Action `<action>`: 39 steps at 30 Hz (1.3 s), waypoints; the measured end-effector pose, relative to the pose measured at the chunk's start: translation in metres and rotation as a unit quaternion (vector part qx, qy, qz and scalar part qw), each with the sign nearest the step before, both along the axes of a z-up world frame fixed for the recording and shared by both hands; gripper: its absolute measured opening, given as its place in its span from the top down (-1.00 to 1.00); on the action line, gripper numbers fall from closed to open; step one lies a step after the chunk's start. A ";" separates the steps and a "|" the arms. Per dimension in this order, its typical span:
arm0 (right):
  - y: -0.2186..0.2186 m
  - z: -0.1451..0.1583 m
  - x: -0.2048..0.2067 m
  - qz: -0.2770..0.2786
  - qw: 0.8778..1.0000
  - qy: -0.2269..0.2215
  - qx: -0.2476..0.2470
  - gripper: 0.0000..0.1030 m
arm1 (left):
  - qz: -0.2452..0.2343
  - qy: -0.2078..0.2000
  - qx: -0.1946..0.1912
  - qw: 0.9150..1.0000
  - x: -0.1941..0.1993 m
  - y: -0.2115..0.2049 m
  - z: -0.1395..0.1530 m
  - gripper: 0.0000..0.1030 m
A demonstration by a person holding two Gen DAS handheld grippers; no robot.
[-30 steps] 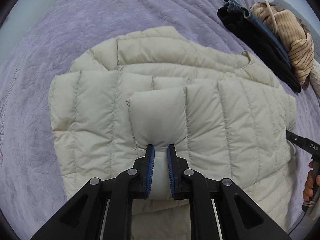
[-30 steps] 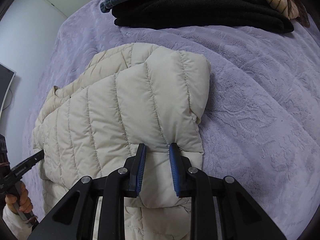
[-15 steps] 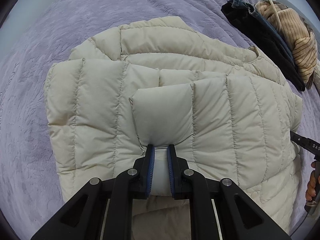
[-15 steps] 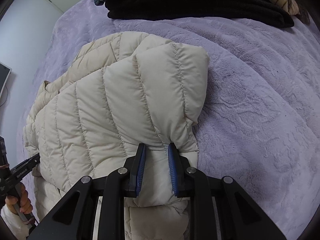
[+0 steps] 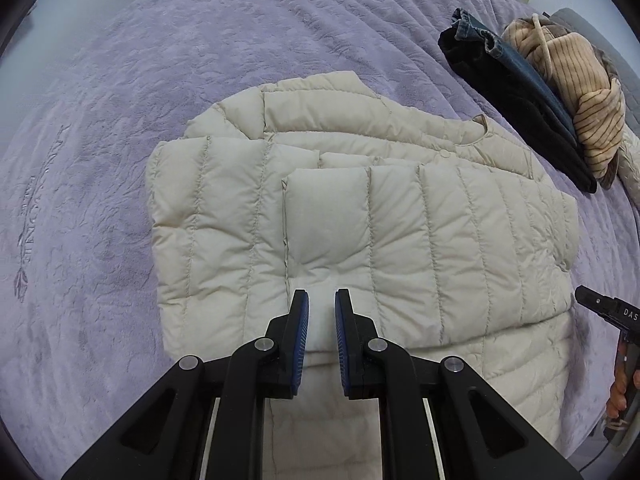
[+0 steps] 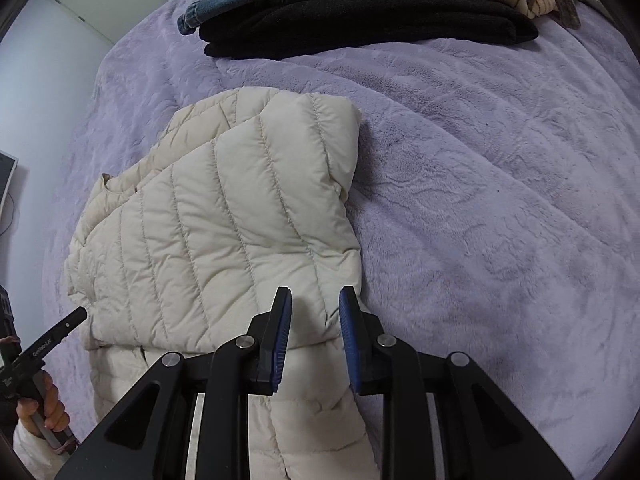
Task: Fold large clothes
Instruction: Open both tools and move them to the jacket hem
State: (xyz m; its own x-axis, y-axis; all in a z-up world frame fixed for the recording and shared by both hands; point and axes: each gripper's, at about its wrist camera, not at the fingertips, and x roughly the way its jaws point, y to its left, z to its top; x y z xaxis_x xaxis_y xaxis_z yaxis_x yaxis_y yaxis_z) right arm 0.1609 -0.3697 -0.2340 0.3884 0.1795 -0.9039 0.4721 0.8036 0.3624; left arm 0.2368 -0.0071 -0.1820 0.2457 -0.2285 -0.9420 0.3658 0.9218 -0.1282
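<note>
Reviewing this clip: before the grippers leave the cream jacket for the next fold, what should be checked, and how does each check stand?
1. Folded-over layer of the cream jacket lies on the lower layer: ok.
2. right gripper free of fabric: ok; its jaws have just been opening, pads off the jacket between them.
3. left gripper free: not ok, shut on a pinch of jacket.
4. folded stack clear of the jacket: ok, apart.
5. Hem edges aligned: cannot tell.
</note>
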 end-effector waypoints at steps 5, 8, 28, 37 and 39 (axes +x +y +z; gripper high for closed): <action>0.016 0.011 -0.020 0.007 1.000 0.002 0.013 0.12 | -0.014 0.014 0.017 1.000 -0.025 -0.002 0.009 0.70; 0.027 0.018 -0.032 0.013 1.000 0.006 0.020 0.12 | -0.015 0.020 0.024 0.999 -0.041 0.002 0.014 0.70; 0.081 0.068 -0.080 0.045 0.998 0.004 0.034 -0.28 | 0.013 0.014 0.044 0.999 -0.113 0.049 0.050 -1.00; 0.093 0.083 -0.090 0.054 0.998 -0.005 0.039 -0.59 | 0.006 0.005 0.050 0.999 -0.125 0.055 0.068 -1.00; 0.095 0.088 -0.092 0.055 0.998 -0.012 0.034 -0.60 | 0.009 0.005 0.052 0.999 -0.125 0.058 0.070 -1.00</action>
State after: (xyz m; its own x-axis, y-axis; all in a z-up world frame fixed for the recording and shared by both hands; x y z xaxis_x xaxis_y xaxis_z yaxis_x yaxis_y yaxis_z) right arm 0.0685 -0.2748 -0.1459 0.3842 0.2835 -0.8786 0.3720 0.8235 0.4283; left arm 0.1114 0.0504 -0.1120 0.2386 -0.1242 -0.9631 0.3490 0.9365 -0.0344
